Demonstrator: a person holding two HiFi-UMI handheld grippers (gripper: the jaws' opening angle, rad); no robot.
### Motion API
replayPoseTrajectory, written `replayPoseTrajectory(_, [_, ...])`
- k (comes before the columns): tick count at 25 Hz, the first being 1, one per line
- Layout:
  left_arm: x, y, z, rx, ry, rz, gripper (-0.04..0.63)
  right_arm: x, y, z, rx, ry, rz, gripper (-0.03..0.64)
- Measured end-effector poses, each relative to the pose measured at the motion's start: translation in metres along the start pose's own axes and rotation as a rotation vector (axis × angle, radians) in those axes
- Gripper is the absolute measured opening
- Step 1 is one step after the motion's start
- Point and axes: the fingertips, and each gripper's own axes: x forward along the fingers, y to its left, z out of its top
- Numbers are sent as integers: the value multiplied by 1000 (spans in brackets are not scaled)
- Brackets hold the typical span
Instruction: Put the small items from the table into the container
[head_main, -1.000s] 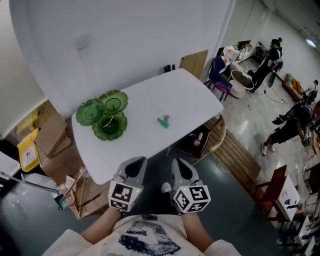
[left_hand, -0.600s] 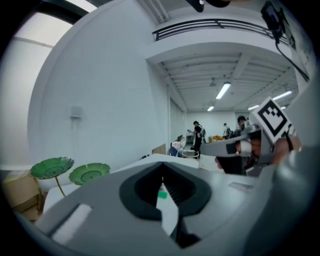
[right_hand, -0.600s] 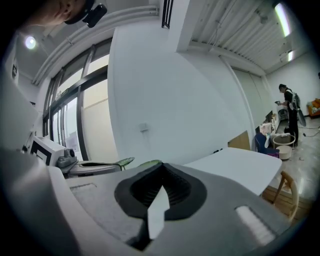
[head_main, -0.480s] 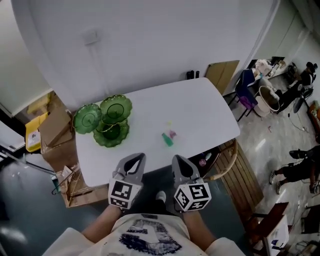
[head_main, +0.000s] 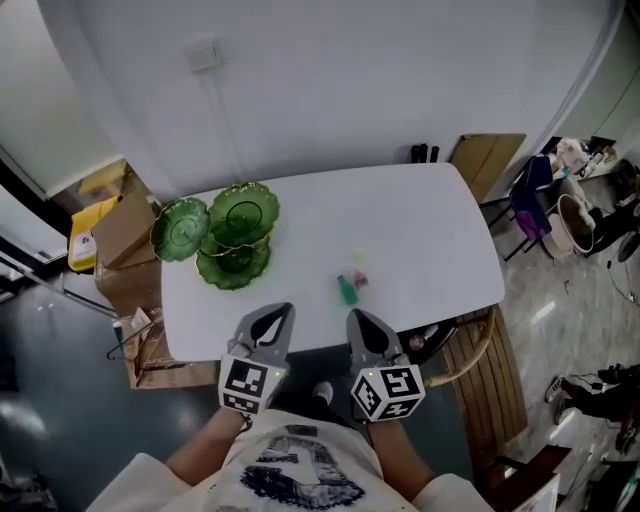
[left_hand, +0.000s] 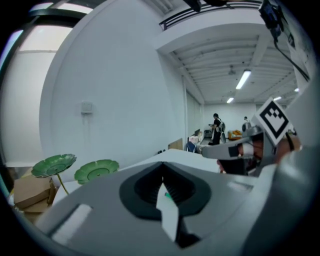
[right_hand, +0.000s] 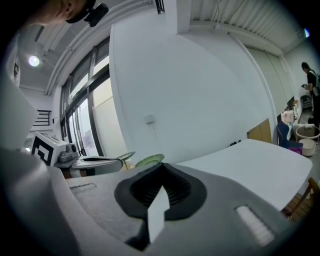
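1. Two grey grippers are seen from the head view, held side by side and level before the person's chest, just short of the near edge of the white table (head_main: 420, 230). The left gripper (head_main: 271, 314) and the right gripper (head_main: 362, 321) are each fully closed, with nothing gripped. The small green item (head_main: 347, 291) and the small pink item (head_main: 360, 281) lie touching, close to the near edge and right of its middle. The green glass tiered dish (head_main: 225, 235), presumably the container, stands at the left end by the far-left corner. No pick appears to have begun.
2. In the left gripper view the jaws are pressed together on nothing. A speck of green, probably the small green item, shows just beyond the tips.
3. In the right gripper view the jaws are likewise closed and empty, pointed across the table top. This pose is judged an approach.
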Motion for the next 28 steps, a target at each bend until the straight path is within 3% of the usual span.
replayPoseTrajectory(10, [14,40,-2,-41,6,56,-11,45,11,6,-25,44,55,-3])
replayPoseTrajectory(28, [15,101,-13,-66,-21,10,-11,107,49,10,-64,51,27,-3])
